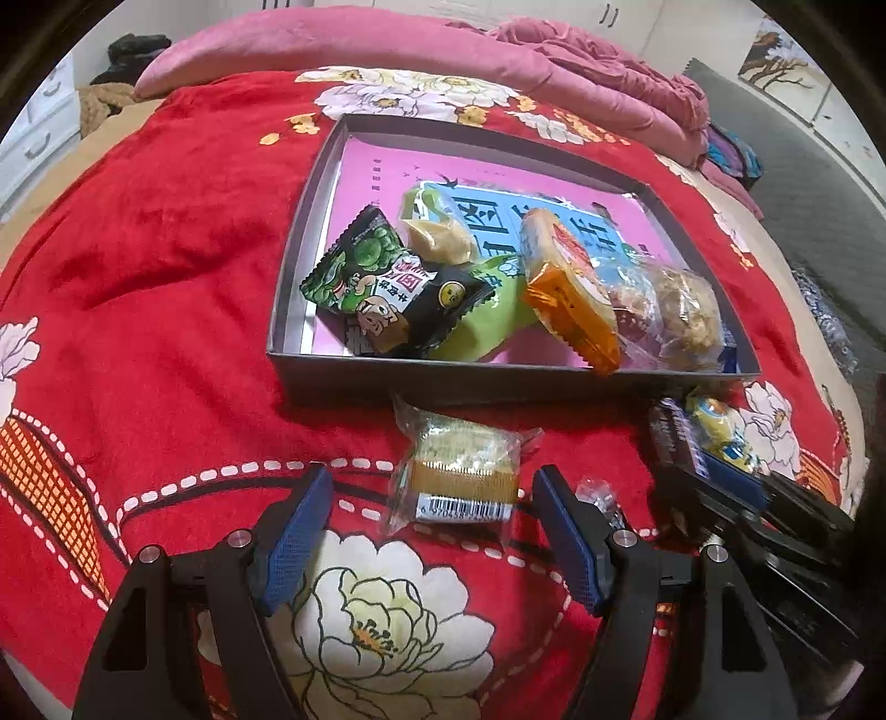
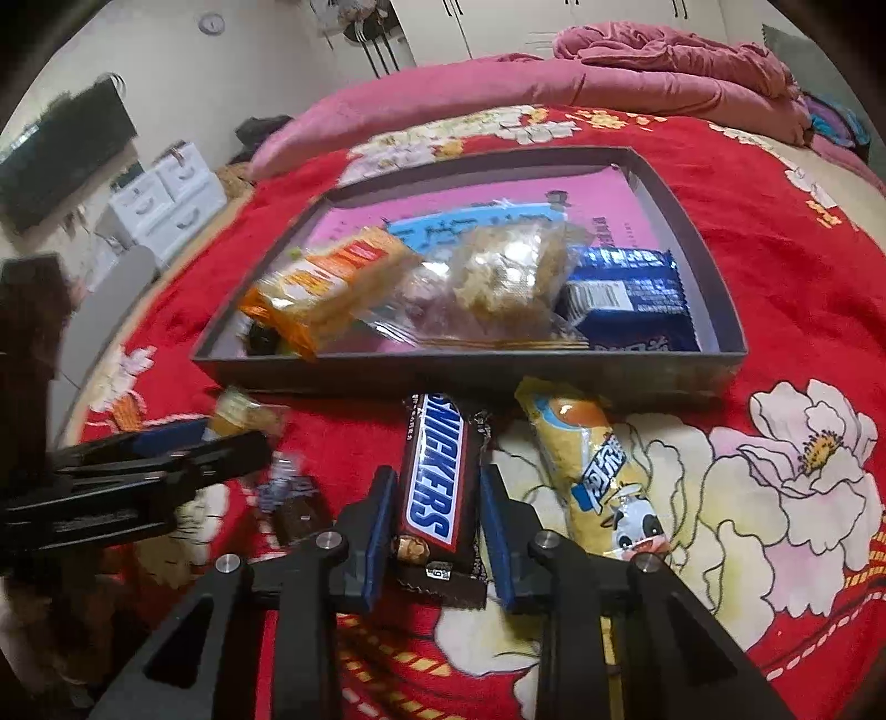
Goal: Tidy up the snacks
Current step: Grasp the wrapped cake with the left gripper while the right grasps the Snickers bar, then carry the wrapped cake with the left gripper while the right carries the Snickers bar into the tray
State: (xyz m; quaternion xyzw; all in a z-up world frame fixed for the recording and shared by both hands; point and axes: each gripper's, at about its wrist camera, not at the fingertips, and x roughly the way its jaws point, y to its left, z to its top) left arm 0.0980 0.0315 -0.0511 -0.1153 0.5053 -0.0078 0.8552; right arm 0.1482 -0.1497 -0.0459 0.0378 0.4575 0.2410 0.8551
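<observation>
A shallow grey box point(image 1: 332, 363) sat on a bed covered by a red floral blanket point(image 1: 166, 232), with pink quilts point(image 1: 387, 39) bunched behind it. Inside the box, over a pink printed sheet point(image 1: 365, 166), lay a black-and-green snack packet point(image 1: 387, 293), a light green packet point(image 1: 482, 321), an orange-wrapped cracker pack point(image 1: 570, 288), a clear bag of puffed pieces point(image 1: 675, 310) and, seen from the right wrist, a blue wafer packet point(image 2: 631, 293).

The left tool point(image 1: 432, 493) hung with its blue-padded jaws wide apart, one on either side of a small cake in clear wrap point(image 1: 459, 471) that lay on the blanket just in front of the box. The pads did not touch the wrapper.

The right tool point(image 2: 437, 504) had its jaws drawn in on a Snickers bar point(image 2: 437, 476), which lay lengthwise between them on the blanket, close to the box's near wall. The left pad pressed the bar's side; the right pad met the crinkled wrapper edge. Just beside the bar on the right lay a yellow snack packet with a cartoon cow point(image 2: 598, 476). A small dark wrapped sweet point(image 2: 293, 504) lay to the left, near the left tool's fingers
</observation>
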